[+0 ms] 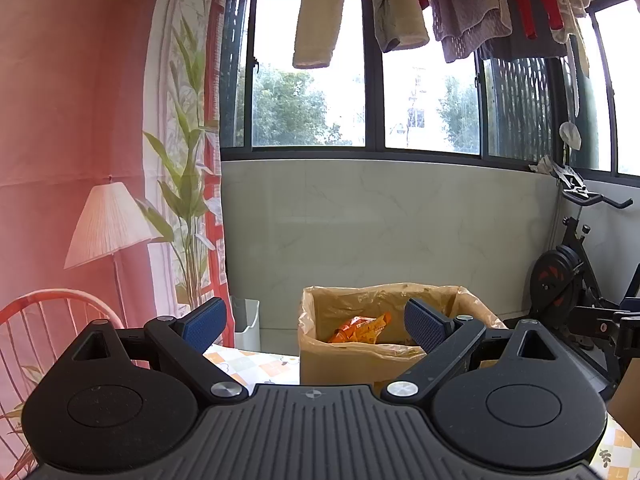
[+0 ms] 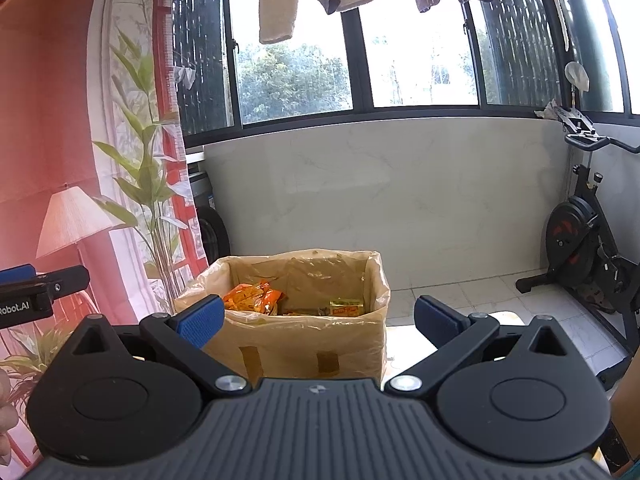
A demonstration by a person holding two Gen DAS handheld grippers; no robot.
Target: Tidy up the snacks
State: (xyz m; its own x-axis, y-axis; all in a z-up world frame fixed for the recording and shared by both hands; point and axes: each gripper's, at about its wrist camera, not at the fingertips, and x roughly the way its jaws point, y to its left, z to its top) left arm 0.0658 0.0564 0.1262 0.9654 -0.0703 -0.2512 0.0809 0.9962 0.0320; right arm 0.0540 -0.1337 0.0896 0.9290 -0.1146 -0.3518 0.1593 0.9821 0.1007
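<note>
Left wrist view: the left hand-held gripper (image 1: 316, 325) is spread wide with nothing between its 2 blue pads (image 1: 205, 324); it hangs above the desk (image 1: 256, 364), facing the bag-lined cardboard box (image 1: 340, 364).
Snack seen here: 1 orange snack packet (image 1: 358, 328) lies inside the box, against its plastic liner.
Right wrist view: the right hand-held gripper (image 2: 318, 320) is also wide apart and empty, just in front of the box (image 2: 304, 344).
Box contents here: the orange packet (image 2: 252, 298) on the left, a yellow packet (image 2: 346, 307) to its right, both well down inside.
Step in hand: probably between deposits, since both tools are free and snacks already sit in the box.
Next move: likely turning toward a loose snack; none shows in either view, so its place cannot be told.
</note>
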